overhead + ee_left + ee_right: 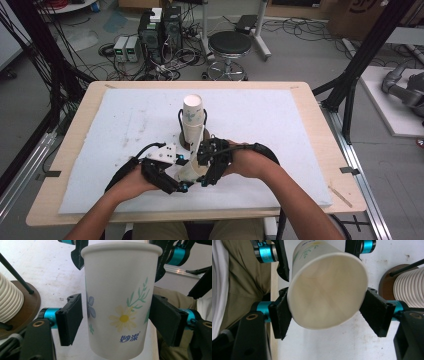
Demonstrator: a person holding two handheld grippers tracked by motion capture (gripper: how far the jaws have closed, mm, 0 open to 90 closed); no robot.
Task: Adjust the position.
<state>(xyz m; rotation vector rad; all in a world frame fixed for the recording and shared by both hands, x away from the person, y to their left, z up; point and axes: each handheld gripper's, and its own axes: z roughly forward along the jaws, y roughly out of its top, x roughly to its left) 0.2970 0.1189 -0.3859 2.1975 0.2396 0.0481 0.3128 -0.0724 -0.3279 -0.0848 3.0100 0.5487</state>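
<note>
Wooden table (pixel 75 150) carries a white foam mat (pixel 280 130) over most of its top. Mid-mat there's a round brown base (pixel 30 305) with thin black rods, holding a tall stack of paper cups (pixel 192 120), nested mouth-up; top cup in the stack looks empty from above. Just in front of that stack, toward the person, one loose paper cup (pixel 120 302) is held off the mat between both grippers, tilted over. It's white with a daisy and leaf print and blue lettering low on the wall. Right gripper view looks straight into its mouth: nothing inside, only bare paper and the bottom disc. Right gripper (pixel 327 315) is clamped on the cup near the rim, both pads pressed on opposite sides of the wall. Left gripper (pixel 117 317) sits around the cup lower down the body; left gripper view shows its pads against the wall on both sides, so it's gripping the cup too. In the high view the left gripper (pixel 167 172) and right gripper (pixel 210 165) meet close together, cup between them, cables looping back over each wrist. The person's hands come in from the bottom edge.
</note>
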